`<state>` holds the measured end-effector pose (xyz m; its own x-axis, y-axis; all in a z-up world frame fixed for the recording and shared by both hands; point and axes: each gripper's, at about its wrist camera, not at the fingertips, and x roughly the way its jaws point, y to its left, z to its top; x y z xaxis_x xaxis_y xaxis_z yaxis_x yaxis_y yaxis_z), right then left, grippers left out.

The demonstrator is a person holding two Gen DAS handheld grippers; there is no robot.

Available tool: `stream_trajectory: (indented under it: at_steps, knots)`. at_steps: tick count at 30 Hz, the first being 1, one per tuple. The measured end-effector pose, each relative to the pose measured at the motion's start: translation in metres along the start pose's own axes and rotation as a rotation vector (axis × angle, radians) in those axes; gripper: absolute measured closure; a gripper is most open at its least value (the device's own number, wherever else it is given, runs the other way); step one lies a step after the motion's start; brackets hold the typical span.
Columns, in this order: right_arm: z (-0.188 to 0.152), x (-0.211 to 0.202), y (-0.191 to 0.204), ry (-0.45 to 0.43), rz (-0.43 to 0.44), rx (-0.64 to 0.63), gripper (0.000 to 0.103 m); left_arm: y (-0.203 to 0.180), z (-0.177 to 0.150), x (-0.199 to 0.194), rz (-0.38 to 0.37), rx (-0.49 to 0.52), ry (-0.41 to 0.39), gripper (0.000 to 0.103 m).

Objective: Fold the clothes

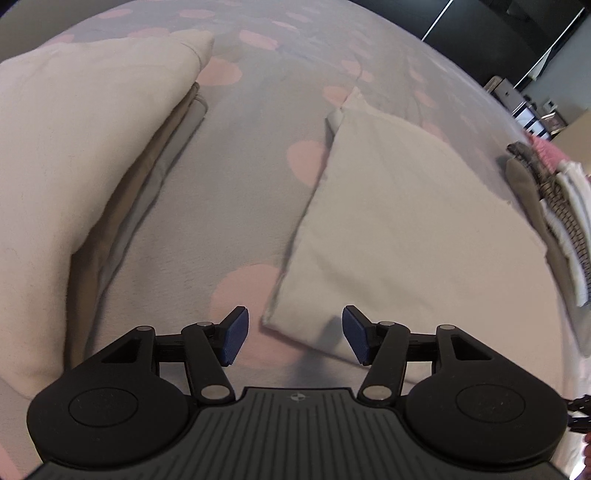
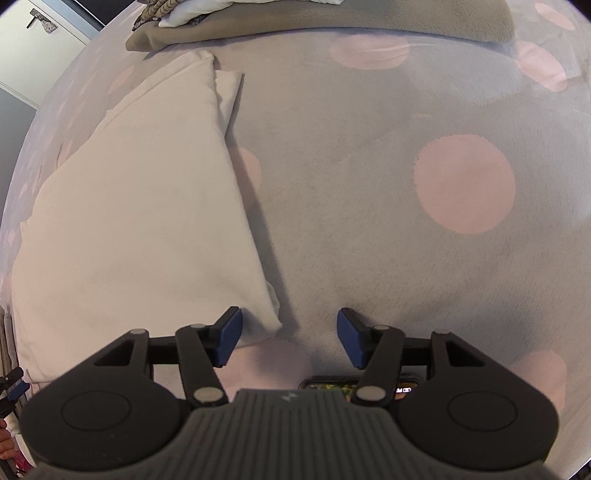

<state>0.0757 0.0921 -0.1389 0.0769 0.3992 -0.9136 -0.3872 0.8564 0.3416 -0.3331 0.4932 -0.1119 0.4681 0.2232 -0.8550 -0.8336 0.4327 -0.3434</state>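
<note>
Left gripper (image 1: 295, 334): jaws apart, empty, over the near corner of the folded cream garment (image 1: 406, 236), which fills centre-right of frame on the grey pink-dotted blanket (image 1: 236, 184). Stack of folded clothes (image 1: 74, 147) at left.

Right gripper (image 2: 290, 338): jaws apart, empty; garment's corner (image 2: 147, 221) just beside the left finger. Unfolded pile (image 2: 295, 18) along top edge.

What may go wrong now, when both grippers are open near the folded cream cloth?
1. The right gripper sits at the corner of the folded cream cloth; closing may catch only the top layer and open the fold.
2. The left gripper could also pinch the dotted blanket underneath.
3. A phone lies below the right gripper and may be knocked.
</note>
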Motion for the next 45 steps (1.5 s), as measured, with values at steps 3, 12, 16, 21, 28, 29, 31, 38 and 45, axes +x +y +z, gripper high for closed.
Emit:
stream_trajectory:
  at_steps: [3, 12, 16, 21, 28, 29, 31, 38, 45]
  knots:
    - [0.000, 0.001, 0.002, -0.002, 0.005, -0.006, 0.041, -0.002, -0.001, 0.006, 0.013, -0.007, 0.014, 0.049]
    - [-0.003, 0.005, 0.009, -0.008, 0.018, -0.042, 0.047, -0.016, 0.000, 0.021, 0.026, 0.018, 0.000, 0.042]
    - [-0.004, 0.006, 0.016, -0.012, 0.011, -0.086, 0.060, -0.019, 0.001, 0.022, 0.040, 0.017, -0.014, 0.059]
    - [-0.003, 0.001, 0.018, -0.024, 0.032, -0.101, 0.092, -0.021, 0.002, 0.021, 0.042, 0.009, -0.022, 0.092]
    - [-0.001, -0.018, 0.028, -0.080, 0.044, -0.093, 0.095, -0.033, 0.002, 0.006, 0.062, 0.049, -0.063, 0.095]
    - [0.000, -0.022, 0.030, -0.091, 0.047, -0.090, 0.095, -0.034, 0.003, 0.002, 0.056, 0.053, -0.071, 0.095]
    - [0.003, -0.033, 0.034, -0.107, 0.049, -0.079, 0.095, -0.038, 0.007, -0.009, 0.046, 0.062, -0.090, 0.095]
    - [0.002, -0.076, 0.052, -0.159, 0.073, -0.106, 0.096, -0.060, 0.016, -0.054, 0.028, 0.130, -0.167, 0.096]
    - [-0.019, -0.102, 0.047, -0.112, 0.027, -0.108, 0.096, -0.073, 0.000, -0.094, 0.058, 0.196, -0.206, 0.096]
